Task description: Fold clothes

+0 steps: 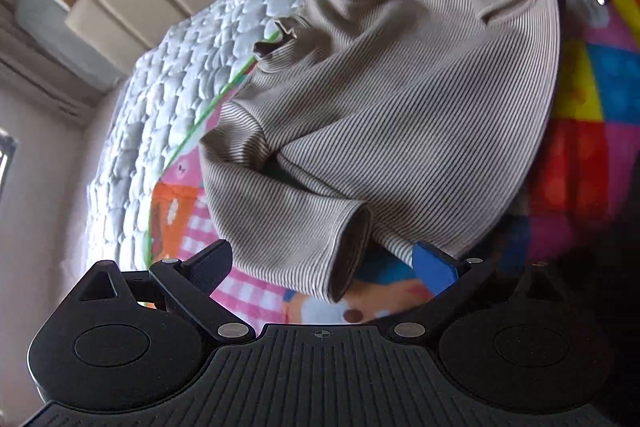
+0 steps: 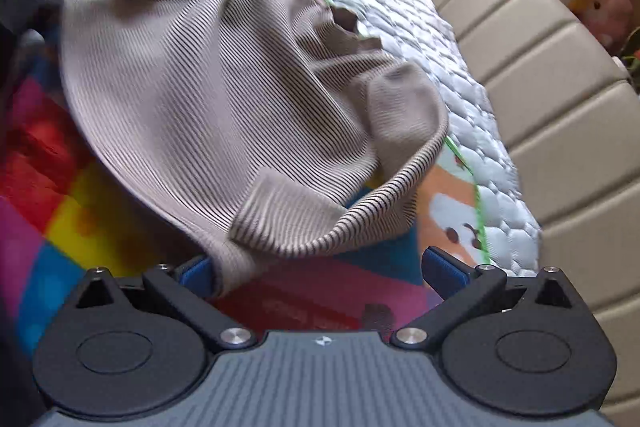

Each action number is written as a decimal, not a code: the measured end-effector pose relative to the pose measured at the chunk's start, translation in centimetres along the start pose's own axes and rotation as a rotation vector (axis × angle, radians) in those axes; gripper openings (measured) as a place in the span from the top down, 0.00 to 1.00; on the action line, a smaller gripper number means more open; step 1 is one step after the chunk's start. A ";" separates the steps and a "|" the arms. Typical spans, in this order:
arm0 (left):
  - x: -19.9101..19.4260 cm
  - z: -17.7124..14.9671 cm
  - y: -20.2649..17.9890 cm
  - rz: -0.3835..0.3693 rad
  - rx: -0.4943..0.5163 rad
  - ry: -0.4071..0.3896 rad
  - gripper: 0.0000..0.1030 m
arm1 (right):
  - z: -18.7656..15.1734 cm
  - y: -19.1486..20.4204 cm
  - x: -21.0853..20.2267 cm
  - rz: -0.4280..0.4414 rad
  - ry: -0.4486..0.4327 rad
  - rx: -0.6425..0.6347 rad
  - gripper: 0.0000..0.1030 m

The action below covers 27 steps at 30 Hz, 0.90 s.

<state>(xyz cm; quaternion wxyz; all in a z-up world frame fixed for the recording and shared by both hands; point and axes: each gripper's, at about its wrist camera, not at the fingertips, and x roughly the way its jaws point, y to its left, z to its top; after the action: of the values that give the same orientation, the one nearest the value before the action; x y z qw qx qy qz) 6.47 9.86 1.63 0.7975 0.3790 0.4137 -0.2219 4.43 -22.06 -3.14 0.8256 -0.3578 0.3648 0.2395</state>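
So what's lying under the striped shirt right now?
Under the striped shirt lies a colourful patchwork play mat, itself on a quilted white mattress. The mat shows all around the shirt; anything beneath the shirt's middle is covered.

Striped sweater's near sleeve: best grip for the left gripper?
Take the sleeve at its cuff, coming from the cuff's open end. The cuff lies loose on the play mat and gapes toward the open left gripper, so one finger could slip inside.
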 end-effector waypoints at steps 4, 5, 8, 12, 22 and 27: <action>-0.6 0.0 3.9 -0.074 -0.272 -0.074 0.03 | 1.8 -3.0 -2.3 0.022 -0.154 0.166 0.00; -0.3 0.5 4.8 -0.104 -0.374 -0.099 0.03 | 2.5 -4.1 -2.3 0.020 -0.199 0.229 0.00; 1.6 3.3 6.2 -0.154 -0.614 -0.166 0.03 | 4.4 -7.9 -0.8 0.040 -0.311 0.462 0.00; 5.0 8.1 5.6 -0.145 -0.862 -0.247 0.03 | 6.0 -10.1 6.6 0.230 -0.248 0.786 0.00; 13.6 6.3 4.3 -0.227 -1.008 -0.053 0.03 | 4.7 -5.1 17.1 0.325 0.080 0.849 0.00; 15.0 4.6 5.6 -0.294 -1.104 -0.015 0.02 | 8.2 -4.4 15.8 0.283 0.071 0.642 0.04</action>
<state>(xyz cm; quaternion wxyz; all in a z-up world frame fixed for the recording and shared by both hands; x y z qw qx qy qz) 20.81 9.08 -6.72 0.8409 -0.1569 0.5111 -0.0844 20.66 -16.45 -9.57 0.8414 -0.0338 0.4959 0.2122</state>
